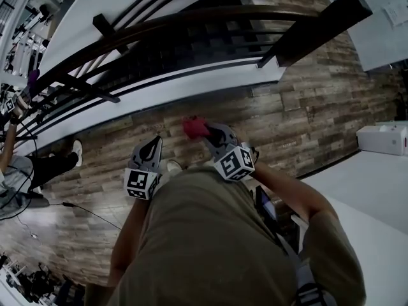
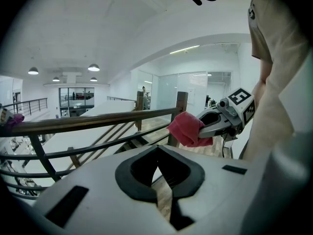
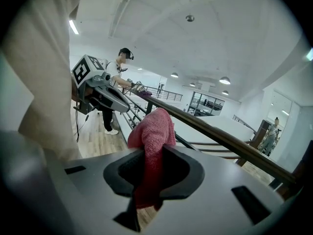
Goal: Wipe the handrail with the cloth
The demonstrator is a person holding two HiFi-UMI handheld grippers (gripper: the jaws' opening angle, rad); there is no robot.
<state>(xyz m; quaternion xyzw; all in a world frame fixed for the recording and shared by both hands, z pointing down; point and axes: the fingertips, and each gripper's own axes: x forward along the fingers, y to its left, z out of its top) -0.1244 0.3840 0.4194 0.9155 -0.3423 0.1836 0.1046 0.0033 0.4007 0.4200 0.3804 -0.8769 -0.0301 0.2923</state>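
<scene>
The dark wooden handrail curves across the top of the head view, well beyond both grippers. My right gripper is shut on a red cloth, which bunches out past its tips. In the right gripper view the cloth is pinched between the jaws of my right gripper, and the handrail runs just behind it, apart from it. My left gripper hangs beside the right one, shut and holding nothing. The left gripper view shows my left gripper facing the handrail, with the cloth to the right.
Black balusters and stairs drop away behind the rail, with a thick newel post at the right. The floor is wood plank. A white box stands far right. Another person works along the rail, and a cable lies on the floor.
</scene>
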